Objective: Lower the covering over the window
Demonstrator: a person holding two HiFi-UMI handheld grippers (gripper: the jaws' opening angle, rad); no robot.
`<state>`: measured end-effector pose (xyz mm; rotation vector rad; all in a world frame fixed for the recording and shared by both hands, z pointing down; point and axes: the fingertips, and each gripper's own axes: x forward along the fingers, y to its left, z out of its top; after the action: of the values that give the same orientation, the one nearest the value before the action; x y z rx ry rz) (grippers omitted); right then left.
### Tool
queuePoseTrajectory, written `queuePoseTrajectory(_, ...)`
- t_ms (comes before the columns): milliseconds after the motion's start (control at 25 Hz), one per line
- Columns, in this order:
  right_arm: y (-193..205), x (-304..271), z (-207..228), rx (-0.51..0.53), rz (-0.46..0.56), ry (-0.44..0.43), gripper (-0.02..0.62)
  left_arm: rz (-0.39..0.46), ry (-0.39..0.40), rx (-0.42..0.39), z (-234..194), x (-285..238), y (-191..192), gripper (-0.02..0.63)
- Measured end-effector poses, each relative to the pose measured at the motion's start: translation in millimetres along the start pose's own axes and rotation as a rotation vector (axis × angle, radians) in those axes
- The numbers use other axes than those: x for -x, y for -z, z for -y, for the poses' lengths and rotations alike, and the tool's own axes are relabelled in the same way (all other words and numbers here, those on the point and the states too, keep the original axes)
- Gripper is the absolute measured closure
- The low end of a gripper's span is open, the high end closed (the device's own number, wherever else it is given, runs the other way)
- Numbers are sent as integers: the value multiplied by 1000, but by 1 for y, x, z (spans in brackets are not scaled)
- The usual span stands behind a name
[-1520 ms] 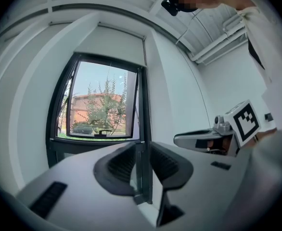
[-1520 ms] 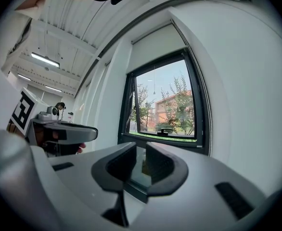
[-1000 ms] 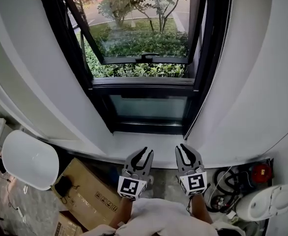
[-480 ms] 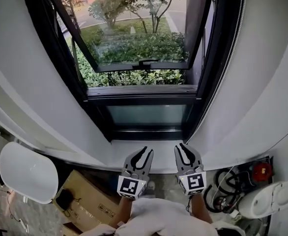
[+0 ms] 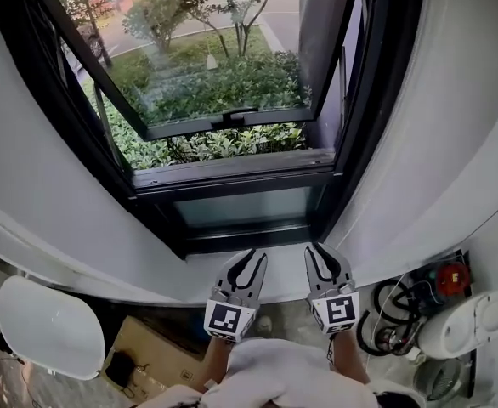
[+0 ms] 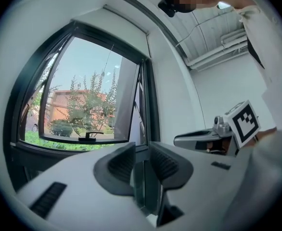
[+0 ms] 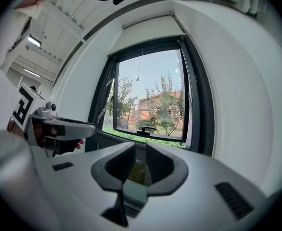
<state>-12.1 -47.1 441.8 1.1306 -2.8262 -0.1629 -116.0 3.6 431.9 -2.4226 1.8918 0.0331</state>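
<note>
A black-framed window (image 5: 232,172) fills the wall ahead, its sash (image 5: 223,121) pushed outward over green bushes. No covering hangs over the glass. A slim white roller housing (image 7: 148,20) runs along the top of the opening, also seen in the left gripper view (image 6: 126,20). A thin cord (image 7: 140,64) hangs down in front of the pane. My left gripper (image 5: 256,258) and right gripper (image 5: 315,250) are held side by side low before the sill, both pointing at the window. The left stands open and empty (image 6: 142,160). The right gripper's jaws (image 7: 140,161) are opening with nothing between them.
White wall reveals (image 5: 436,143) flank the window on both sides. On the floor lie a white round seat (image 5: 49,325) and a cardboard box (image 5: 147,355) at left, coiled cables with a red part (image 5: 451,277) and a white appliance (image 5: 474,321) at right.
The head view has swung so the window sits larger and further left in frame. Both grippers keep their side-by-side place near the sill.
</note>
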Motion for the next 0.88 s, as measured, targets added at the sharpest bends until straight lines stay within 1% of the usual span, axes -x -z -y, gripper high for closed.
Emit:
queuePoseTrajectory(160,2,-11,13,4,-14,55,531,24,46,9,-7,-21,-4,512)
queuePoseTrajectory(560,1,-25,55,23,-44,221,531,29,196,22,-10,-73,-3,512)
queuePoseTrajectory(680,2,-28,67,29,-56,267,531,42,239,26,-9,-90,-2,512)
queuePoseTrajectory(880,3,-32,85,40,-71,316,531,63,306,37,0,-114,-3,512)
